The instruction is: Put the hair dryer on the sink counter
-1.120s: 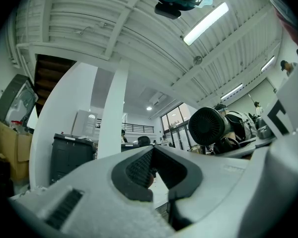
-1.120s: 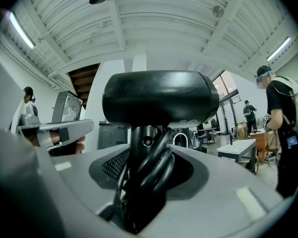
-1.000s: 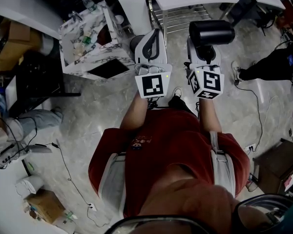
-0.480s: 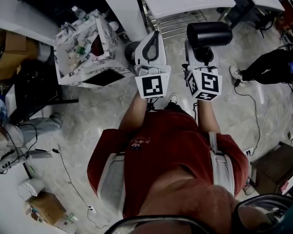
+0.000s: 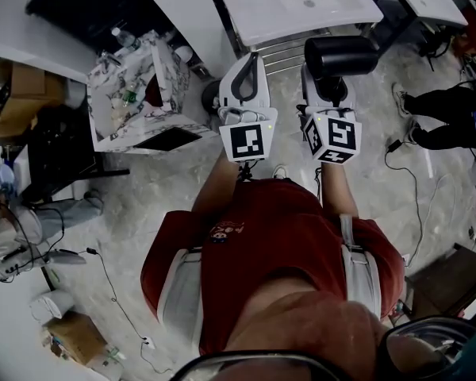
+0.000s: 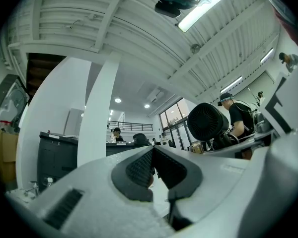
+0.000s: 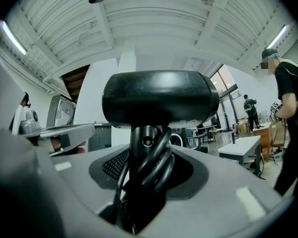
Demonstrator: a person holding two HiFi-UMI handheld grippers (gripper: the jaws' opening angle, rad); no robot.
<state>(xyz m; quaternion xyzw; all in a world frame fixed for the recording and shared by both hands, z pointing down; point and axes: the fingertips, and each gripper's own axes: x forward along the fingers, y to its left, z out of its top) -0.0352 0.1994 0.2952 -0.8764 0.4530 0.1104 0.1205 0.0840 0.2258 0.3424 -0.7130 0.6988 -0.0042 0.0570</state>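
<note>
The right gripper point(image 7: 147, 168) held in its jaws the cord-wrapped handle of a black plastic hair dryer point(image 7: 159, 97); the left gripper point(image 6: 153, 151) had its jaws together, empty. The red shirt point(image 5: 279, 230) bore print too small to read.

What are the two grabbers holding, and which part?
The right gripper clamps the black hair dryer by its cord-wrapped handle. The left gripper holds nothing.

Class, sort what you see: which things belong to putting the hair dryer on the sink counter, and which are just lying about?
Belong to the job: hair dryer, gripped in the right gripper; sink counter.
Lying about: marbled box of clutter; bottle; cardboard box; floor cable.
</note>
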